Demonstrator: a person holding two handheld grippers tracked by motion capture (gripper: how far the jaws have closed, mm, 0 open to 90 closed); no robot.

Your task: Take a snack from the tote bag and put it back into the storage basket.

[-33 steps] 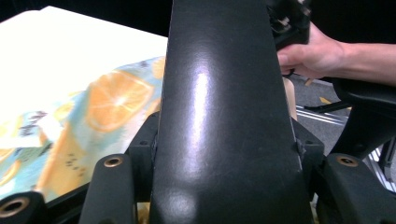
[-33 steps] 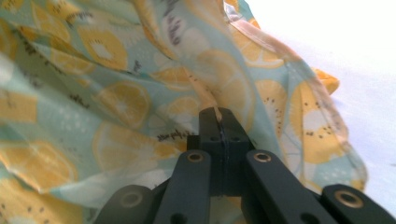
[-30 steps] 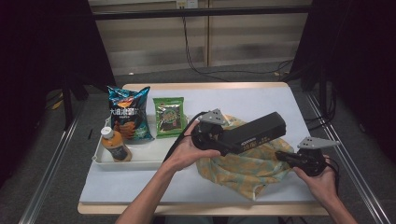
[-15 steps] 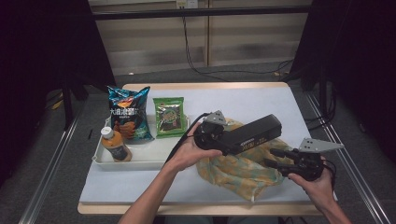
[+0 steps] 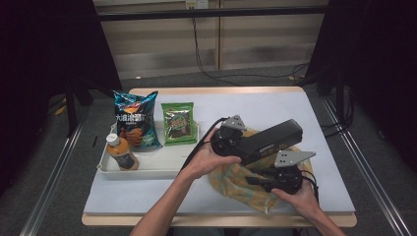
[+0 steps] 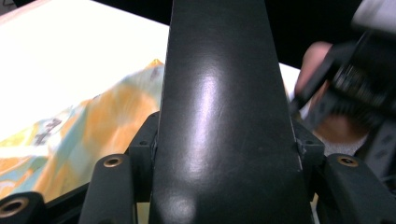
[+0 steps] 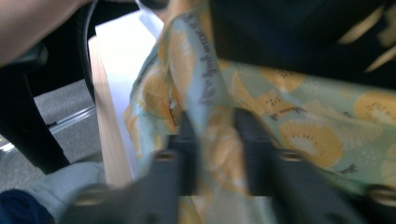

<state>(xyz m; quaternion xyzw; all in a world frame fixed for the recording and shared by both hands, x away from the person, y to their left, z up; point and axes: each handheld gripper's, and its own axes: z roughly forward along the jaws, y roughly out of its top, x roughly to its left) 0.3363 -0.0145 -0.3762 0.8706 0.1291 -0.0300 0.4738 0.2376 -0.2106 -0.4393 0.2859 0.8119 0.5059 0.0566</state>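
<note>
Landmark: white tray at the table's left.

Left gripper sits to the right of the tray. Its jaws are clamped on the sides of a long black box, about half open in width to take it. The left gripper view has the box running up between the two jaws, both pressed against it. The box points away from the tray, toward the table's right edge, and lies over a patterned cloth.

The cloth, orange and pale green with a fruit print, lies just right of the tray's near corner and under the box.

Right gripper is farther from the tray, at the near side of the cloth. Its jaws have just been closing. In the right gripper view a fold of the cloth stands between the two jaws; the frame is blurred, but they appear pinched on it.

In the tray: a bottle, a blue chip bag and a green packet leaning at its far rim.
</note>
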